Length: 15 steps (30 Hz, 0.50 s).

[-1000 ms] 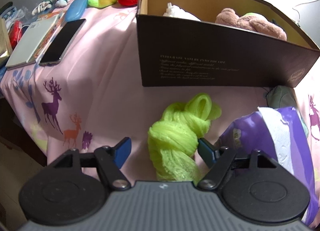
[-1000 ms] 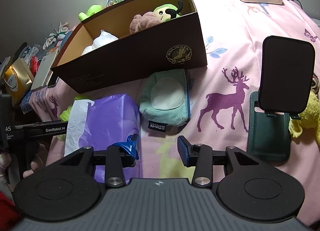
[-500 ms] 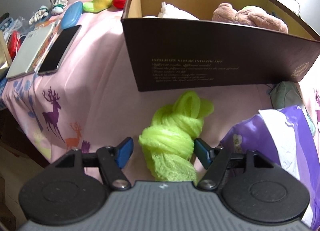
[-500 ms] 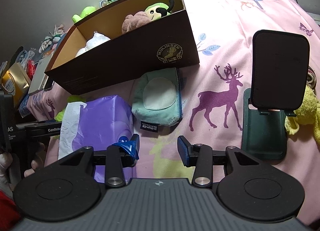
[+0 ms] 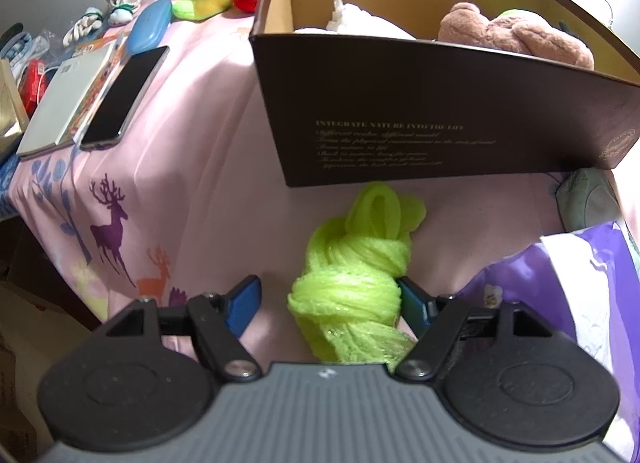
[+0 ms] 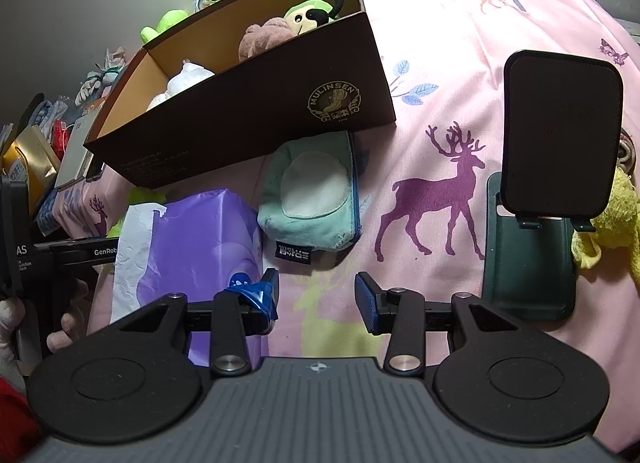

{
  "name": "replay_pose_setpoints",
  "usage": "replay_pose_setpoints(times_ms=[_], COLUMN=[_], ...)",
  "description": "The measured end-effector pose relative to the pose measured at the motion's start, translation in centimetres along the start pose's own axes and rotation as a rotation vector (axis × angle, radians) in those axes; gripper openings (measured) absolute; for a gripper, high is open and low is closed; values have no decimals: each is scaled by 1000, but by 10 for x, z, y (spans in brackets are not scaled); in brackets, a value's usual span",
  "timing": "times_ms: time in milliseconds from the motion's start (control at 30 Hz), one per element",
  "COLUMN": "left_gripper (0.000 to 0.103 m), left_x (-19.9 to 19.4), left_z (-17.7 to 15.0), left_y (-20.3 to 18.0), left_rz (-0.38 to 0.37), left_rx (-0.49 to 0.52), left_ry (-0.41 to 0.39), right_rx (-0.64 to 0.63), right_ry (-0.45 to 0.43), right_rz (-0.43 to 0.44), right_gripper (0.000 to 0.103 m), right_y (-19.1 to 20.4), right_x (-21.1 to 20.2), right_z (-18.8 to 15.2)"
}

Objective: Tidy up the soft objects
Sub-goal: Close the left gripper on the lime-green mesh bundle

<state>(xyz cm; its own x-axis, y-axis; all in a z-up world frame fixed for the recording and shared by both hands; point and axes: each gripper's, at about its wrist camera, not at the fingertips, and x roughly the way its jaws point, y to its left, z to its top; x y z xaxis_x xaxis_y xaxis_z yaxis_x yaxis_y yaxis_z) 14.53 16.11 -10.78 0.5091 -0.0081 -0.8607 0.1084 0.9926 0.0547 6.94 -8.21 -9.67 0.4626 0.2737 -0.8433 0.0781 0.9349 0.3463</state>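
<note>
Left wrist view: low, close, facing brown box (image 5: 440, 103) long side across pink bedsheet (image 5: 192, 143). Right wrist view: higher, further right, facing same box (image 6: 248, 111); purple pack (image 6: 200, 239) shared.

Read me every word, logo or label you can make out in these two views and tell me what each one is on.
"MULINSEN": round gold emblem on the brown box.
"INTEGRATE NATURE INTO THE LIFE": gold heading on the box's long side; the lines under it are too blurred to read.
"GenRob", cut off: on the left gripper's black body.
White characters on the green pouch's black tag: unreadable.
</note>
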Motion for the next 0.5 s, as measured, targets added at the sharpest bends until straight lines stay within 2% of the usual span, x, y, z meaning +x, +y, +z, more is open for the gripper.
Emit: replay_pose_setpoints(times_ms=[500], left_gripper=[57], left_x=[-2], left_z=[3], left_y=[-4], left_rz=[-10], left_rx=[17], left_ry=[2], right_rx=[4], right_ry=[2], right_rz=[-4], right_gripper=[25], right_y=[0], right_x=[2], right_z=[-1])
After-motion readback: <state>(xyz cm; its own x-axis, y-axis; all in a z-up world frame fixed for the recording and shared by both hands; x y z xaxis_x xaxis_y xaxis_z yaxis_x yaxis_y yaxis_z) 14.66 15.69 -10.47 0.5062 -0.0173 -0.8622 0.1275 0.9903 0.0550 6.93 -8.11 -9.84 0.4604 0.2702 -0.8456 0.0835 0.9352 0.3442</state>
